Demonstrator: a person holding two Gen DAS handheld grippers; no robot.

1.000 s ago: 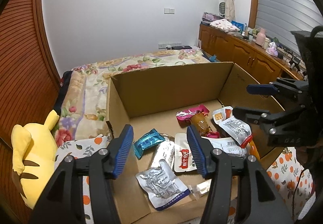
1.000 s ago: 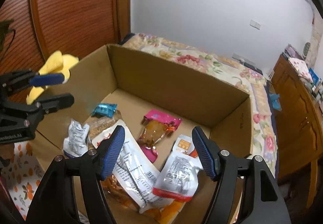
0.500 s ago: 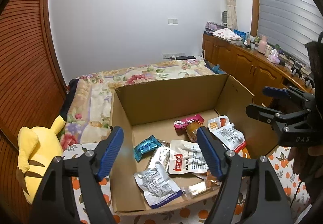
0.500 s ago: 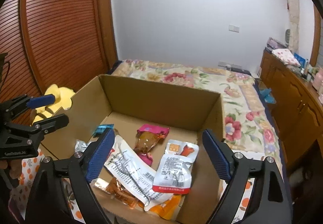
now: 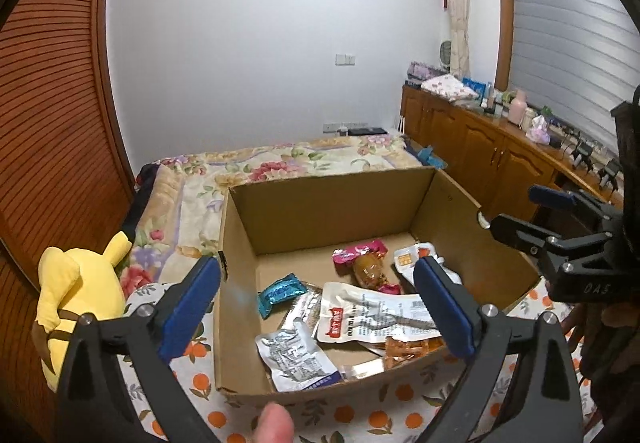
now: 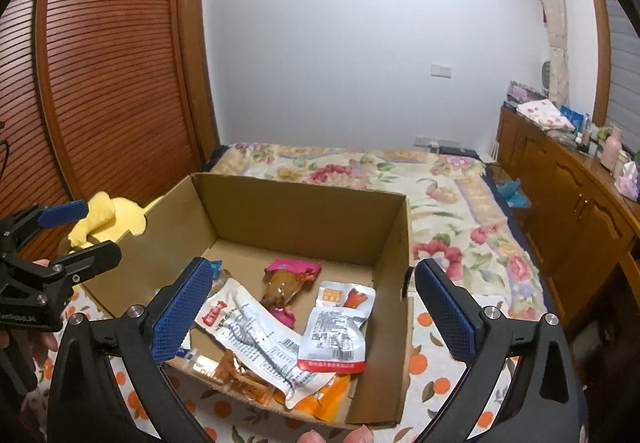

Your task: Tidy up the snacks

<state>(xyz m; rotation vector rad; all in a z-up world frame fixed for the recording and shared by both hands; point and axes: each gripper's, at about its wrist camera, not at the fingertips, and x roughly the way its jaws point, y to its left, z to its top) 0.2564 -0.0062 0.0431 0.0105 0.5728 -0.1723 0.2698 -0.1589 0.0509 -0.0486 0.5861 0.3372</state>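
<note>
Both claws are seen released and empty, jaws opening wide. Left gripper [image 5: 316,303] is held over the near left part of a cardboard box [image 5: 328,203]; nothing is pinched between its blue pads [image 5: 188,307]. Right gripper [image 6: 316,307] is held over the near right part of the same box [image 6: 280,211], with only loose packets seen below between its pads [image 6: 180,315]; none is touched.

Snacks are found lying on the box floor, in a loose heap toward the near and right side:
- teal packet [image 5: 282,293], left of centre, lying apart from the rest
- silver pouch [image 5: 296,357] at the near wall
- long white pouch with red label [image 5: 372,317], laid across the middle
- pink-wrapped brown snack [image 5: 366,263] toward the far wall
- white pouch with red lower edge [image 6: 334,339], near the right wall
- orange wrapper [image 6: 244,379], partly buried under the long pouch at the near edge

Box is set on a cloth printed with oranges [image 5: 360,415], at the foot of a floral-covered bed [image 6: 400,171]. Yellow plush toy [image 5: 76,295] is noted just beside the box's left wall. Fingertips of the person [image 6: 336,435] are seen at the bottom edge of the right wrist view.
</note>
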